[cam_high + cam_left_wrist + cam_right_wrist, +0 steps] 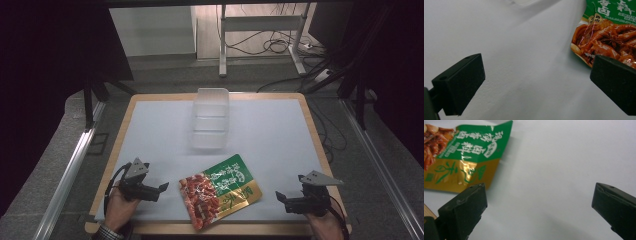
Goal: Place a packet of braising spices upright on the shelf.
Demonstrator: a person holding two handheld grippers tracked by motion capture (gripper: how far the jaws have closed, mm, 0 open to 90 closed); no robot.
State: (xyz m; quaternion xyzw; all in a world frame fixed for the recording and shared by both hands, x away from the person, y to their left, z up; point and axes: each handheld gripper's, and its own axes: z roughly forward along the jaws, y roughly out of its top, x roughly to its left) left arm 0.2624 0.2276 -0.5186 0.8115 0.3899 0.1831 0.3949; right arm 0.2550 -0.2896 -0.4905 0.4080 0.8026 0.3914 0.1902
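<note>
A green, red and gold snack packet (220, 191) lies flat near the table's front edge, between my two grippers. My left gripper (161, 189) rests just left of it, jaws wide apart with nothing between them; the packet's red corner (607, 40) sits by its right jaw. My right gripper (281, 198) stands to the packet's right, also open and empty, with the packet's gold and green end (465, 157) beyond its left jaw. A clear plastic container (210, 118) stands at the back middle of the table.
The table (150, 130) has a white top with a wooden rim. Bare white surface lies on either side of the container. Beyond the table are a metal frame, cables on the floor and black curtains.
</note>
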